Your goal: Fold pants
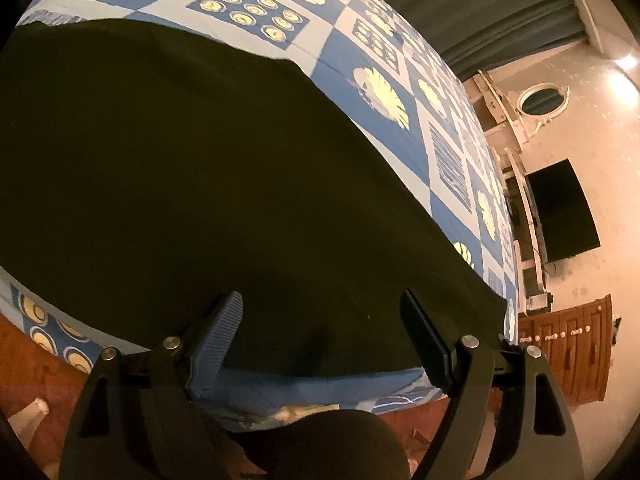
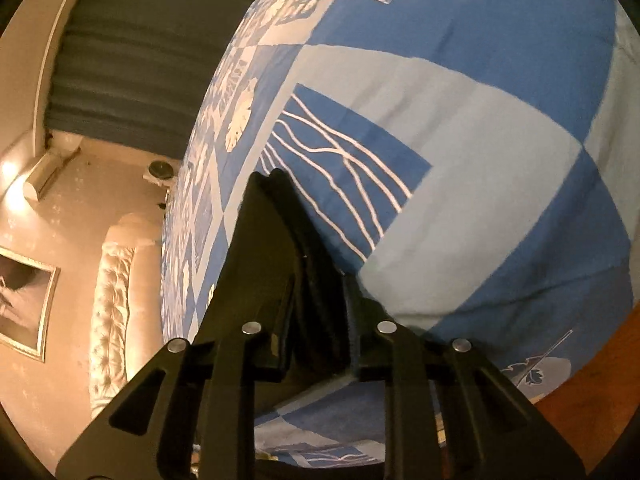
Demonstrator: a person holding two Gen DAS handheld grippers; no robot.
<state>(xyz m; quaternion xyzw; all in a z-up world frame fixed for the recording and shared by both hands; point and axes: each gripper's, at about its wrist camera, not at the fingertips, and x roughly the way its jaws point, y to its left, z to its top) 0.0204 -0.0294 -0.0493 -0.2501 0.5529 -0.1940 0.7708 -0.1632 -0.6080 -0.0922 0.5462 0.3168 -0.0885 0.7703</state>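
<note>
Here the left hand-held gripper [image 1: 322,330] hangs with jaws apart over the near edge of the dark pants [image 1: 180,168], which spread flat away from it across the bed [image 1: 360,60]. The right hand-held gripper [image 2: 294,240] is clamped on a dark fold, apparently the pants, beyond them only patterned bedspread.

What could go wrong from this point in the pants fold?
1. The left gripper is open above the pants near the bed's edge; closing low could pinch the blue bedspread too.
2. The right gripper looks nearly shut with dark fabric between its fingers, but the grip is hard to confirm; a thin bite may slip.
3. Lifting one side only could skew the fold.
</note>
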